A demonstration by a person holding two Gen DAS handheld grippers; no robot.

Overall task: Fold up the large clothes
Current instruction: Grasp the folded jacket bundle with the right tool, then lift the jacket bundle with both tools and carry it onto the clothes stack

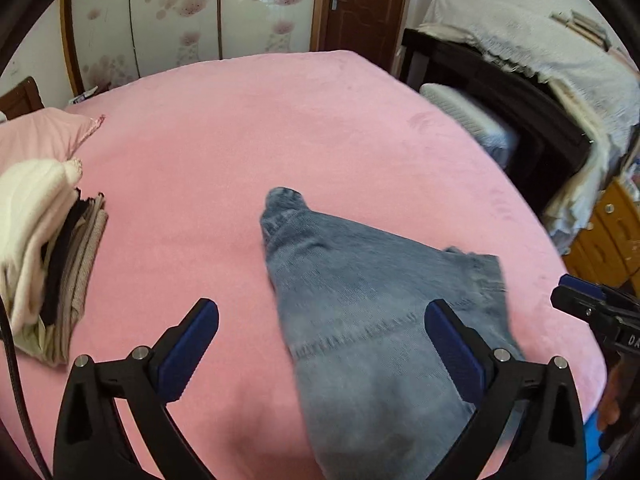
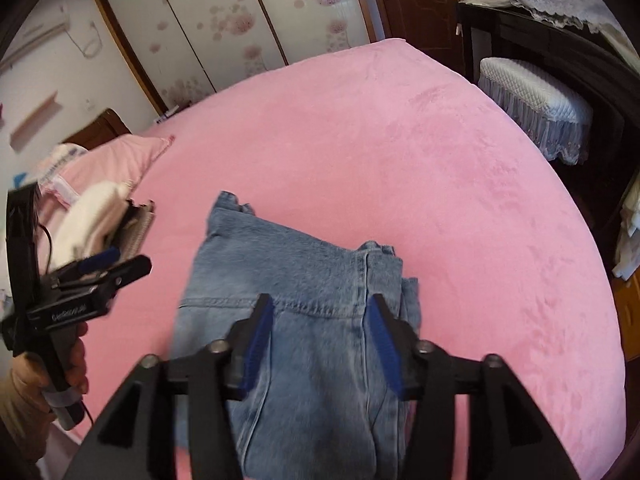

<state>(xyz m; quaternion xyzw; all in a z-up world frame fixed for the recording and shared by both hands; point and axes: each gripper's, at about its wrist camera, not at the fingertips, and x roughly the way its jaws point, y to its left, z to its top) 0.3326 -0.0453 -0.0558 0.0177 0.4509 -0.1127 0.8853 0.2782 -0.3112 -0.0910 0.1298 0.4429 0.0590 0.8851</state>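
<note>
Blue-padded fingers of the left gripper [image 1: 322,334] stand at their widest, with nothing pinched; the jeans [image 1: 372,320] lie below and ahead of them, apart from the pads. From its own camera the right gripper [image 2: 322,328] shows jaws partly spread, the denim visible through the gap but not pressed by either pad. Both tools are judged to be clear of the garment, released over a fold laid on the pink bed cover [image 1: 280,128].

Condition of the jeans: folded over, a seamed edge lying just ahead of the right gripper and a narrower end pointing away from the left one. Some blur hides the finer creases. The far right corner looks slightly stepped, layers not quite flush.

Recommended practice for the step in hand: check that the edges match before any further fold. Re-grip at the two corners nearest the fingers, each pad fully on all layers. Lift evenly, both tools level with each other, so the denim does not skew.

A stack of folded clothes [image 1: 48,248] sits well off to the left gripper's left; it is presumably the destination.
</note>
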